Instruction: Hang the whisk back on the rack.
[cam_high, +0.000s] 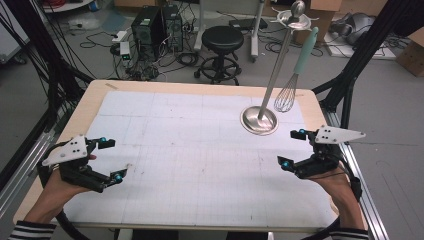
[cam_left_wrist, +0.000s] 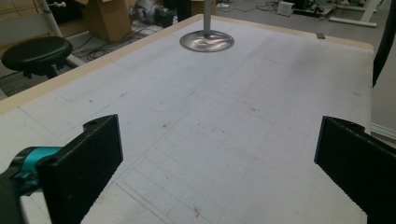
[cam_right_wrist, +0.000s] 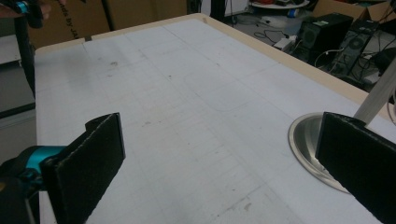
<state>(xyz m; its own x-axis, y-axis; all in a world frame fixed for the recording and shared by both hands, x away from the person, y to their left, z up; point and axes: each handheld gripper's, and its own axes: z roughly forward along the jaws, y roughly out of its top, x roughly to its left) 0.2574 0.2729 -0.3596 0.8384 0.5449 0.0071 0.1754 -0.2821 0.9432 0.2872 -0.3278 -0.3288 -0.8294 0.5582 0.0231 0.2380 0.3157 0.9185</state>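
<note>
The whisk (cam_high: 292, 75) hangs from the metal stand (cam_high: 260, 120) at the far right of the desk (cam_high: 200, 150), its long axis tilted, mint-green handle up and away, wire head pointing down toward the desk. The stand's round steel base sits on the white gridded mat, thin pole leaning up to a hook ring. Right tool (cam_high: 295, 148) hovers near that base, jaws spread wide, holding nothing. Left tool (cam_high: 112, 159) sits well apart at the left edge, jaws also wide apart, holding nothing.
</note>
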